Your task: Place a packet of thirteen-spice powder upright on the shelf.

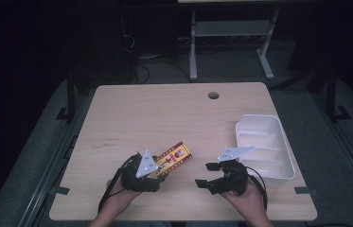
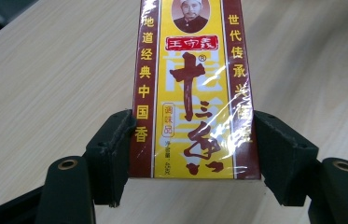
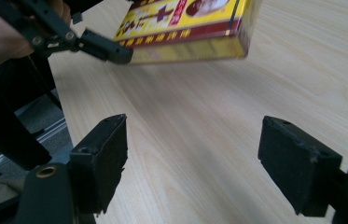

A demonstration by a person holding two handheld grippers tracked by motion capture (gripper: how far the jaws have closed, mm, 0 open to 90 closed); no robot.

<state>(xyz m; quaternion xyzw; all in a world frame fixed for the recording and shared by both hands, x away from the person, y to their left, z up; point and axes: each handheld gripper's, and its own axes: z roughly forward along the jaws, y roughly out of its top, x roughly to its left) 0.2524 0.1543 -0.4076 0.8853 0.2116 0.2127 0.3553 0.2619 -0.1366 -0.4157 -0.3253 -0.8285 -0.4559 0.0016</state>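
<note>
**A:** so what's the left claw point(image 1: 157, 174) got hold of? looks busy down there

**B:** it's clamped on a flat yellow and dark red cardboard box wrapped in shiny clear film point(image 2: 194, 88), red and yellow Chinese characters all over it and a little portrait near the far end. In the left gripper view both black pads point(image 2: 112, 154) are pressed against the box's long sides, right at its near end, so that claw is closed down to the width of the box.

**A:** is the box on the light wooden desk point(image 1: 141, 113) or up in the air?

**B:** from the right gripper view the box point(image 3: 188, 28) looks raised off the wood, tilted a bit, with some bare desk point(image 3: 255, 93) showing beneath it. In the high view the box point(image 1: 174, 158) sits near the front edge, slightly left of the middle, pointing away and to the right from the left claw.

**A:** and the right claw point(image 1: 206, 175)?

**B:** wide open, nothing in it. In its own view the two pads point(image 3: 101, 158) stand well apart with just wood grain between them. It's near the front edge too, right of the box and not touching it.

**A:** anything else around?

**B:** a white plastic tray with dividers point(image 1: 264, 142) at the desk's right side, just beyond the right hand point(image 1: 247, 201). Also a round hole point(image 1: 213, 95) in the desk near the far edge.
</note>
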